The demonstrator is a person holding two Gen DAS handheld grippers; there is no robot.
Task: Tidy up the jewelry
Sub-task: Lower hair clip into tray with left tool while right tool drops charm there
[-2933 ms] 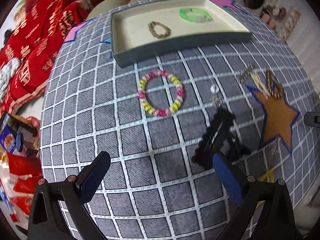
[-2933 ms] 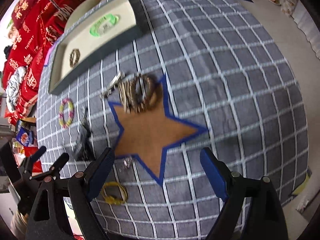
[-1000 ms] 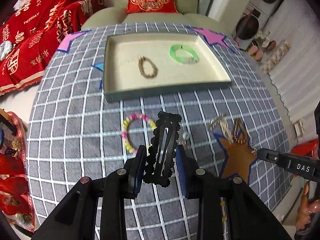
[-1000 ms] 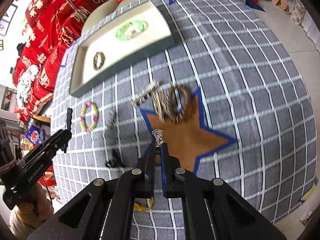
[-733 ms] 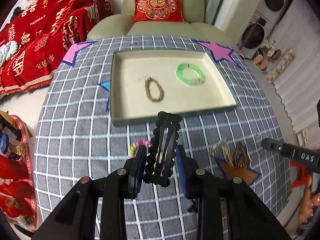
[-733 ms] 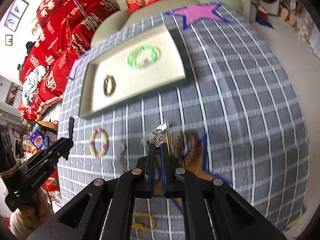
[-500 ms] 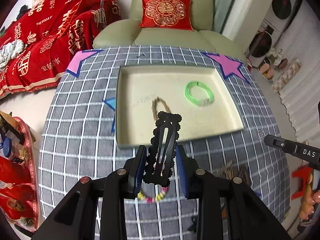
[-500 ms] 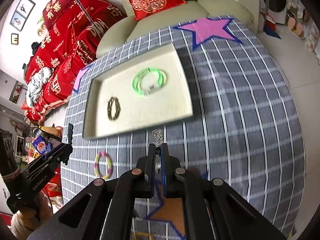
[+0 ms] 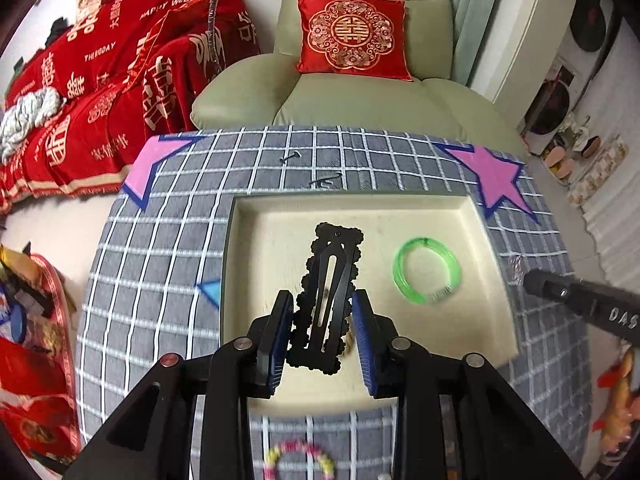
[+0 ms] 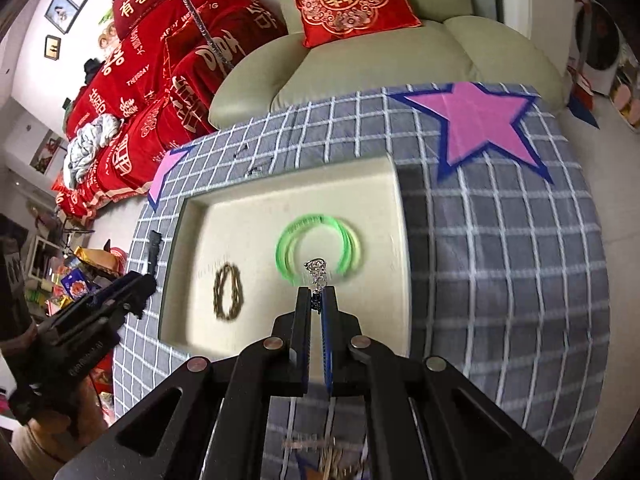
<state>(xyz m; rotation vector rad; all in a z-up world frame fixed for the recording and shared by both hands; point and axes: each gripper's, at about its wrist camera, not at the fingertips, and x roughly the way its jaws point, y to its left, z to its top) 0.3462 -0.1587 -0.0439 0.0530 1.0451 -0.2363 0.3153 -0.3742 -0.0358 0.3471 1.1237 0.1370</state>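
Observation:
My left gripper [image 9: 323, 312] is shut on a black scalloped hair clip [image 9: 329, 280], held above the cream tray [image 9: 452, 204]. In that tray lie a green bangle [image 9: 426, 270] and a brown beaded bracelet, mostly hidden behind the clip. In the right wrist view my right gripper [image 10: 317, 300] is shut on a small silver earring [image 10: 318, 270], hanging over the same tray [image 10: 394, 248] near the green bangle [image 10: 318, 246]. The brown bracelet [image 10: 228, 290] lies left of it. A pink and yellow bead bracelet [image 9: 298, 456] rests on the cloth in front of the tray.
The tray sits on a grey checked tablecloth [image 9: 160, 260] with pink stars [image 10: 476, 120]. Two small dark clips [image 9: 324, 181] lie behind the tray. A green armchair with a red cushion [image 9: 352, 36] stands beyond the table. The other gripper's tip [image 9: 560, 290] shows at right.
Both grippers have travelled forward from the near cloth to above the tray, still holding the hair clip and the earring. The bead bracelet has slid to the bottom edge of the left view.

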